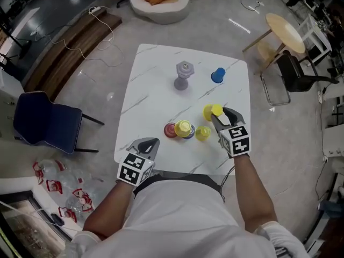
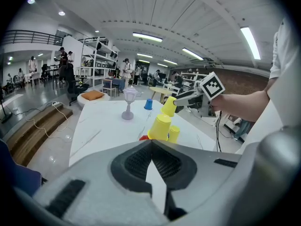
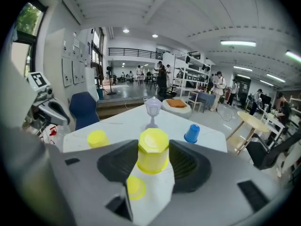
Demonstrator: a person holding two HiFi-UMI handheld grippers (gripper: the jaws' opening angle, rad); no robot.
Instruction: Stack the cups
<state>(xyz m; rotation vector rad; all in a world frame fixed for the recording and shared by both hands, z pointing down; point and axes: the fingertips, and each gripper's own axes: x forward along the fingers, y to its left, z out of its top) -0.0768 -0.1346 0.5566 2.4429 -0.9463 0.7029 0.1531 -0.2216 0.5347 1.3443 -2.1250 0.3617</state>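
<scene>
My right gripper is shut on an upside-down yellow cup and holds it clear of the white marble table. Just left of it stand a small yellow cup, a yellow cup over a blue one, and a red cup. A lone blue cup stands farther back. My left gripper rests shut and empty at the table's front left edge.
A purple goblet stands at the table's far middle, beside the blue cup. A blue chair is on the floor to the left. To the right are a round wooden table and a black chair.
</scene>
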